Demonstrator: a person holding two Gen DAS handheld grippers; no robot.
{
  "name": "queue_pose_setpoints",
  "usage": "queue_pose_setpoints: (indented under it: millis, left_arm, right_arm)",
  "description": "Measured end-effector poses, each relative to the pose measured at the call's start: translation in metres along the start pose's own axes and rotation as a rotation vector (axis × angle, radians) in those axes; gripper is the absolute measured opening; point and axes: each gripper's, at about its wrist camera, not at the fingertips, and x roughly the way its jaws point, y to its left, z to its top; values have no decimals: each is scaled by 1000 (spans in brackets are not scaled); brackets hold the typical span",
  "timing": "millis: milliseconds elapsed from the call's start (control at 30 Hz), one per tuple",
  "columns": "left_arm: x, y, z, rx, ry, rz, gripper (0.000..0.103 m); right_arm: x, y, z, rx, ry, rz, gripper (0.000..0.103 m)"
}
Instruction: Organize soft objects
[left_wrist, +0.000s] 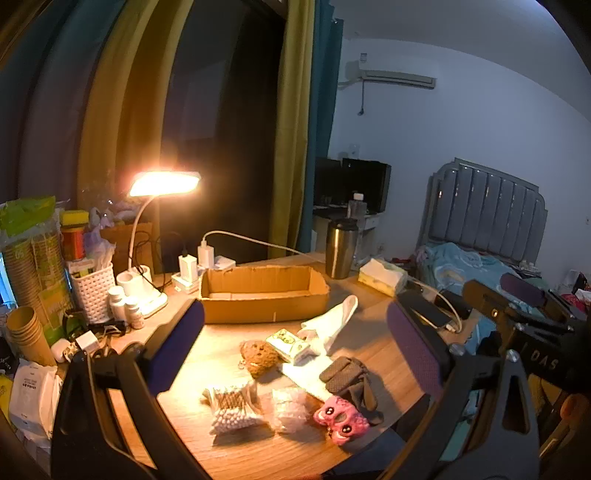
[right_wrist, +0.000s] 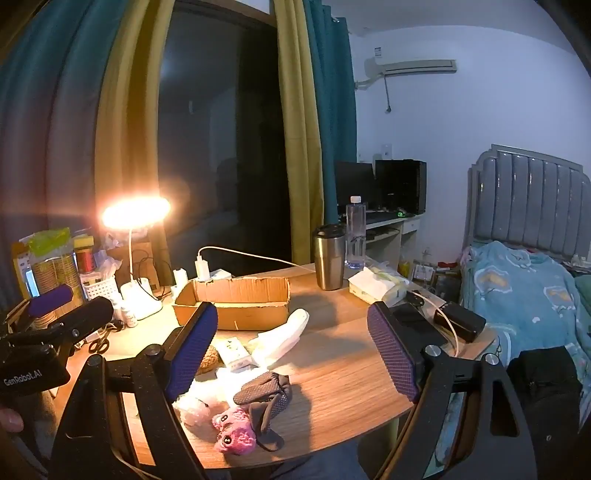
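Soft items, a pink plush toy (left_wrist: 341, 419), dark glove (left_wrist: 349, 378), brown plush (left_wrist: 259, 357) and white sock (left_wrist: 332, 323), lie loose on the surface (left_wrist: 373, 354) in front of the empty cardboard box (left_wrist: 264, 293). Left gripper (left_wrist: 295, 354) and right gripper (right_wrist: 291, 354) hover, fingers spread wide, holding nothing. Looks like nothing is sorted yet; next move is probably lowering onto one item, likely the toy nearest the box-facing fingers.

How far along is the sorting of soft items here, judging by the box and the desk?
Nothing looks done: the cardboard box appears empty. Nothing is in hand: the left gripper and right gripper hover with jaws open. Left to sort on the desk: white sock, brown plush, dark gloves, pink plush, bubble wrap.
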Motion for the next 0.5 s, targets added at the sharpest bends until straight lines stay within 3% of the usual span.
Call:
queue_pose_setpoints:
  millis: [500]
  left_arm:
    - [-1,-1,0,-9,-6,-3,100]
  right_arm:
    - [1,-2,0,6,9,2,86]
